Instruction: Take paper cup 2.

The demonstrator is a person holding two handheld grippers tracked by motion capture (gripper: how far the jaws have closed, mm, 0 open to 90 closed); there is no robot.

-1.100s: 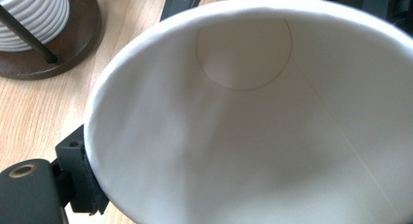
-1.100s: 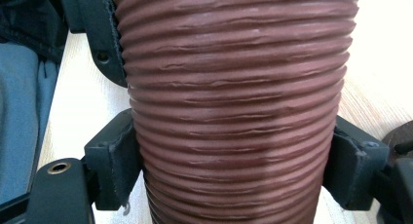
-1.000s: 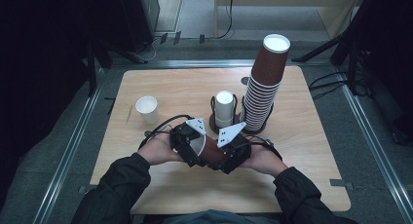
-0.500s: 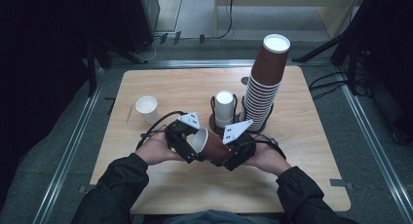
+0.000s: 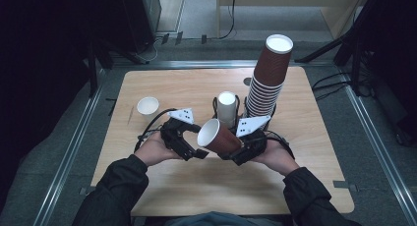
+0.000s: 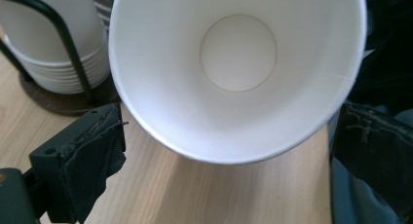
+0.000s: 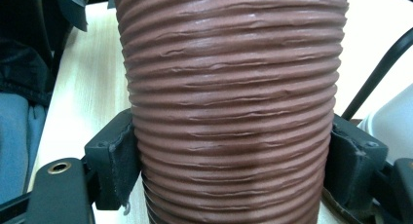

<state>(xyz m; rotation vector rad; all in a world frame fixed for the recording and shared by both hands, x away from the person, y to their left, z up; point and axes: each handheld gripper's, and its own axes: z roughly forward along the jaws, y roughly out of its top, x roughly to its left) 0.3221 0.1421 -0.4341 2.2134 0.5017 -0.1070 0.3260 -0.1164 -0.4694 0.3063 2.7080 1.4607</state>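
Cup (image 5: 220, 136) clamped sideways in right tool (image 5: 239, 150).

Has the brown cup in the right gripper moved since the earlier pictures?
Yes. The brown cup has shifted right, closer to the tall cup stack, held by the right gripper.

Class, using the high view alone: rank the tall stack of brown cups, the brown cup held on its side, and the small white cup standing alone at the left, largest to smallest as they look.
1. Stack of brown cups
2. Held brown cup
3. Small white cup
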